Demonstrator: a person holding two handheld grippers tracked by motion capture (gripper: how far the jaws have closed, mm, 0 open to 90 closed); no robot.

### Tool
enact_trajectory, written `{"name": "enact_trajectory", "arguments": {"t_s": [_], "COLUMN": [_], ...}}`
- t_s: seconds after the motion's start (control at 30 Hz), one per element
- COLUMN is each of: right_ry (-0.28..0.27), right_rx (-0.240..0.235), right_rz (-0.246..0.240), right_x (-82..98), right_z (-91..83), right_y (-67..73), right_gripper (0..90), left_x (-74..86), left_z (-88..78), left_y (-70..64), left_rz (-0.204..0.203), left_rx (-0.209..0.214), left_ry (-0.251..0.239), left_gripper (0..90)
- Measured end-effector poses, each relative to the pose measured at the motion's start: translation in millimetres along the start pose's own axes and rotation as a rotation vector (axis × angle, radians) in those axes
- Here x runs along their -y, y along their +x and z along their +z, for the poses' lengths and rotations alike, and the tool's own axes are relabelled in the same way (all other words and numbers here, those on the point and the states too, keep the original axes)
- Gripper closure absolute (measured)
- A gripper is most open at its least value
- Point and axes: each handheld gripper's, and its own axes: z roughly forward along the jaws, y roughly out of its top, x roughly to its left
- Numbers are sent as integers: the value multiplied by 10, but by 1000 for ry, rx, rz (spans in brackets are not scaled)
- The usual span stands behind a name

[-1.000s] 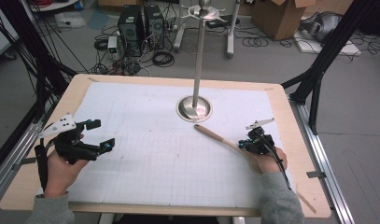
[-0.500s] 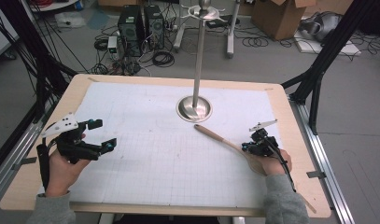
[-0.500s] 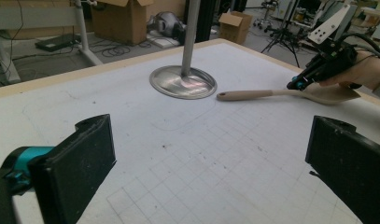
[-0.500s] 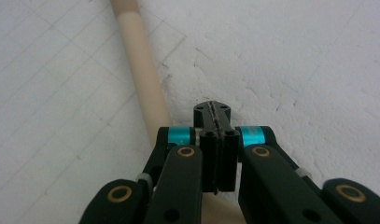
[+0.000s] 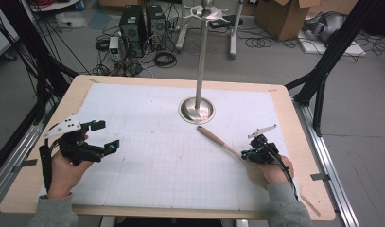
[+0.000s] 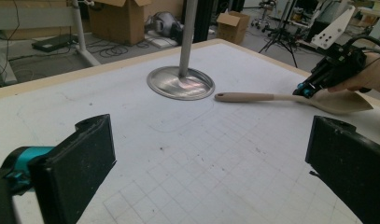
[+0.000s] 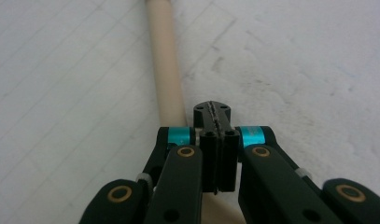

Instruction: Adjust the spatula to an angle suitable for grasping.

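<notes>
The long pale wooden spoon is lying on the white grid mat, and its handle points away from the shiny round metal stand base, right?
Not quite. The long pale wooden spoon does lie on the white grid mat, but its handle points toward the shiny round metal stand base. The high view shows it.

Open mat (image 5: 147, 165); central stand (image 5: 198, 75) obstructing.

The spoon (image 6: 271, 97) is smooth, matt pale wood. The stand's base (image 5: 196, 110) is glossy metal. The tabletop (image 5: 294, 142) has wood edging under a matt gridded sheet.
</notes>
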Motion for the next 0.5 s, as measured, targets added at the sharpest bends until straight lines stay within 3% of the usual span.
{"name": "enact_trajectory", "arguments": {"t_s": [0.27,0.5], "right_ry": [-3,-64], "right_rx": [0,-5], "right_rz": [-23,-14], "right_x": [22,36], "right_z": [0,-39], "right_y": [185,179], "right_gripper": [900,900], "left_x": [-2,-9], "left_z": [34,27], "left_y": [-5,-8], "left_rz": [4,3], "left_rx": [7,5], "left_ry": [5,-1], "left_gripper": [18,18]}}
